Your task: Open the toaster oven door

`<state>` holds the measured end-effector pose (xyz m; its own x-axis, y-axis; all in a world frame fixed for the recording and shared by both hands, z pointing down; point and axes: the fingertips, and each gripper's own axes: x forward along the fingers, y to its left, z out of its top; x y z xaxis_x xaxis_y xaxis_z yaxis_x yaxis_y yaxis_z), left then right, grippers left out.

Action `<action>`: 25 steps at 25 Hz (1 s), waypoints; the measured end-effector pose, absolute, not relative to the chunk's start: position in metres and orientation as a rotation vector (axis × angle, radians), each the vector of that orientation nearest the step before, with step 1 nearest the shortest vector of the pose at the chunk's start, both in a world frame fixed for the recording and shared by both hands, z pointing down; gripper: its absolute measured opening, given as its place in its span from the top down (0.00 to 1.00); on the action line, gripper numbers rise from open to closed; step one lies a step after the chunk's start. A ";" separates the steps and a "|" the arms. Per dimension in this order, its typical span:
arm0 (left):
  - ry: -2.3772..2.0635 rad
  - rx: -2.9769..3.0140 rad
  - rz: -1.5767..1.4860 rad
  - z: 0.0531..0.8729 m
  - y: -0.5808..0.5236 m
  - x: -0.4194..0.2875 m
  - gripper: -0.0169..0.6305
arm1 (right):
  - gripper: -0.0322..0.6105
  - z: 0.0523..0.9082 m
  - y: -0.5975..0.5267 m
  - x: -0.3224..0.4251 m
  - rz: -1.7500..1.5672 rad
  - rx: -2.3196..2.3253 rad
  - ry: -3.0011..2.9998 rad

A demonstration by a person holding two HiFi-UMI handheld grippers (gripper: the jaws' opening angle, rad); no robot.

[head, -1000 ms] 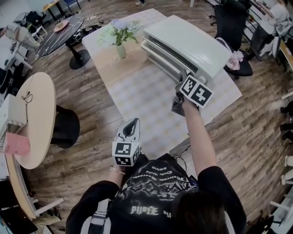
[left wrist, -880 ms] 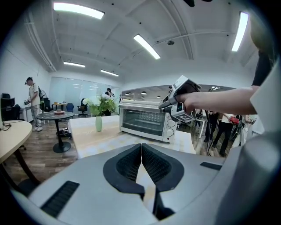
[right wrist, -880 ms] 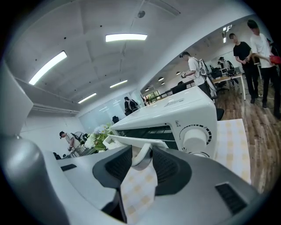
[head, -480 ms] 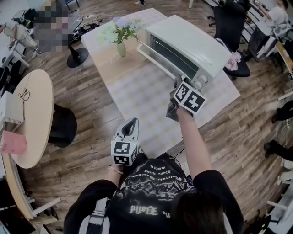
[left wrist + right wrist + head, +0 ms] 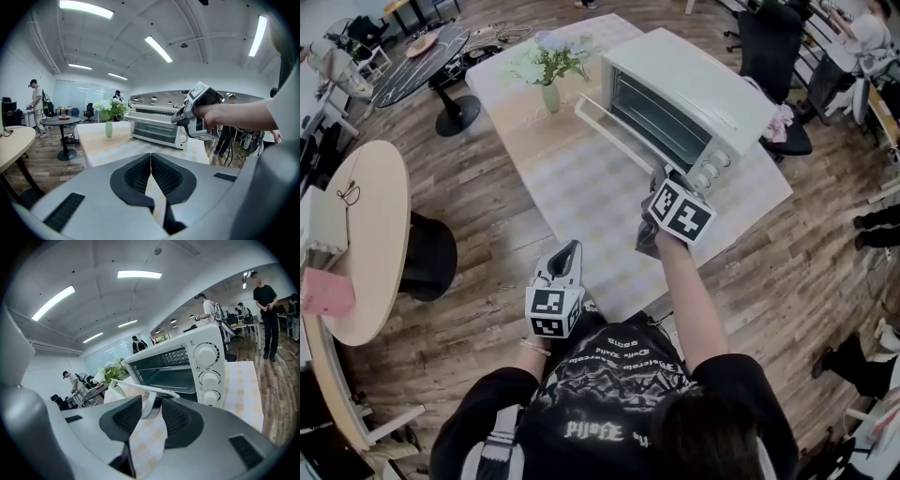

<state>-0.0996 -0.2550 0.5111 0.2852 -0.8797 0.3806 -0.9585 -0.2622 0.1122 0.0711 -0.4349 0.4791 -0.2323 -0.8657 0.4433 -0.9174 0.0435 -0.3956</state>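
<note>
A white toaster oven (image 5: pixel 694 84) stands on the checked tablecloth of the table (image 5: pixel 581 206), its door (image 5: pixel 609 131) swung partway down so the dark inside shows. My right gripper (image 5: pixel 661 178) is at the door's near end. In the right gripper view the pale door handle (image 5: pixel 150 401) sits between the two pads of the right gripper (image 5: pixel 151 411), whose jaws are closing on it, with the oven's knobs (image 5: pixel 206 355) just beyond. My left gripper (image 5: pixel 572 248) hangs low near my body, shut and empty (image 5: pixel 150 161), well short of the oven (image 5: pixel 154 129).
A vase of flowers (image 5: pixel 548 94) stands on the table left of the oven. A round wooden table (image 5: pixel 366 244) is at the left and a dark round table (image 5: pixel 422 66) behind it. Office chairs (image 5: pixel 778 56) stand behind the oven, and people move about the room's edges.
The oven door has come down from nearly closed to partway open. My right gripper has drawn back toward me and a little lower with the handle. The left gripper has stayed put.
</note>
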 end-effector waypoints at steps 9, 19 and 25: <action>-1.677 2.234 0.338 0.512 -0.254 -0.109 0.94 | 0.74 0.499 -0.417 0.058 0.985 1.854 -2.169; -1.702 2.208 0.329 0.514 -0.262 -0.122 0.94 | 0.76 0.534 -0.400 0.040 1.084 1.769 -2.120; -1.701 2.205 0.328 0.515 -0.269 -0.122 0.94 | 0.77 0.543 -0.395 0.033 1.089 1.727 -2.111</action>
